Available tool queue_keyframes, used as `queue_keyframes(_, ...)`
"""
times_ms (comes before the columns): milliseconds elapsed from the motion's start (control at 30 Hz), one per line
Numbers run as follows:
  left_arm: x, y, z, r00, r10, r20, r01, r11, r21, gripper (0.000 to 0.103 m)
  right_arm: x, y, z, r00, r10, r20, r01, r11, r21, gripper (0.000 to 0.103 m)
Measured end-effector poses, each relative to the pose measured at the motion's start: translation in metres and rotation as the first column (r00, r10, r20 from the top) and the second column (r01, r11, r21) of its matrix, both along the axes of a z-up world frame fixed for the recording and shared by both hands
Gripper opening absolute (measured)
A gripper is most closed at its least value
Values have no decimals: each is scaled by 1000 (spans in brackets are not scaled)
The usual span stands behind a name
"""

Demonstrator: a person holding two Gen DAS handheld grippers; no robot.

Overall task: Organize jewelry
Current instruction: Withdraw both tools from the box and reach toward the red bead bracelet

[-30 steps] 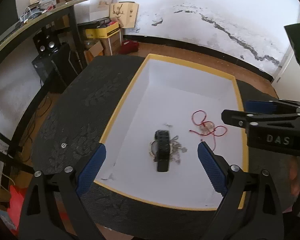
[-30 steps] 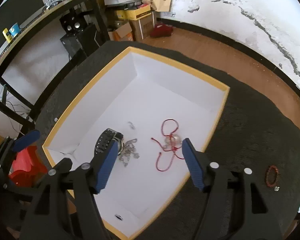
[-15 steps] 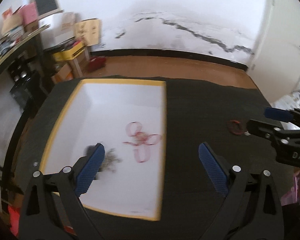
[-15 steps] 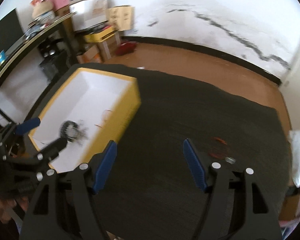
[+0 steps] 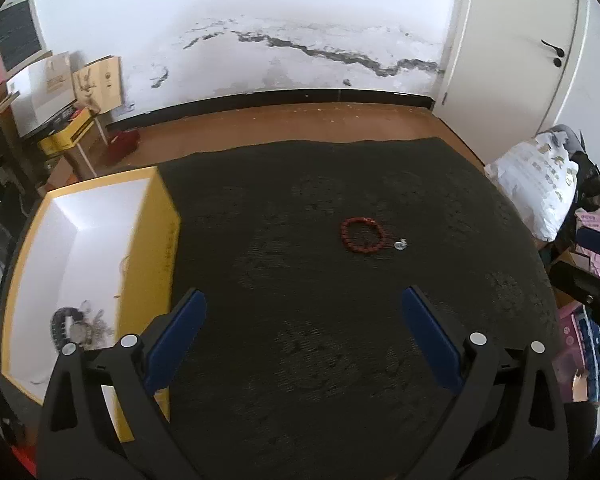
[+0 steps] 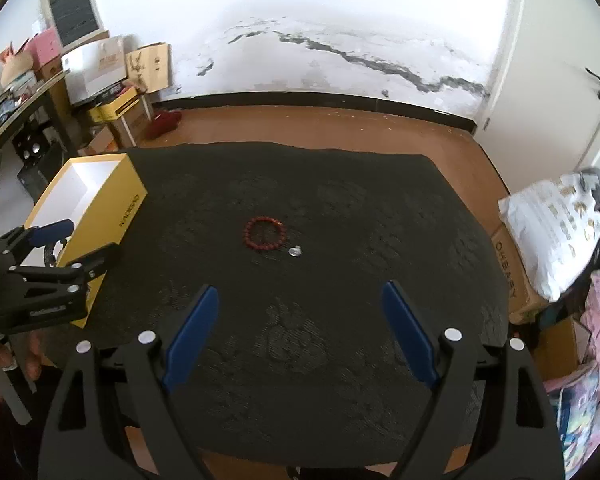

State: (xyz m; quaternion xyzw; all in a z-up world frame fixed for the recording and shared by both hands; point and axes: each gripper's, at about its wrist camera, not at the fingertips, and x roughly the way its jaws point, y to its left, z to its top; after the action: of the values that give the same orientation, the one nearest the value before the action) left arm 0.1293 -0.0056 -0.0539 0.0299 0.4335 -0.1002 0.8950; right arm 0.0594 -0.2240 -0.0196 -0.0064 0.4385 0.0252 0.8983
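Right wrist view showed the right tool empty, its jaws opening above the dark tabletop; the left tool stood apart, empty. Ahead of both, untouched, lay a red bead bracelet beside a small silver piece.
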Motion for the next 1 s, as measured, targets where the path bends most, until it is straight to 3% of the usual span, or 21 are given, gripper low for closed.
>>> queue_keyframes(233,17,-23,-29,999,-23,-28,24,1000,6,96,6,-18,-26,1000,-25,-3,25,999,24,81)
queue_keyframes(567,62,-44,-72,997,-32,-68,34,999,35,96,54,-23,-68,999,-40,-25,41,997,62,81)
queue_keyframes(1000,103,-76,-114,993,-56,-108,62,996,56,96,77,-37,-96,998,-46,-30,47,998,41,81)
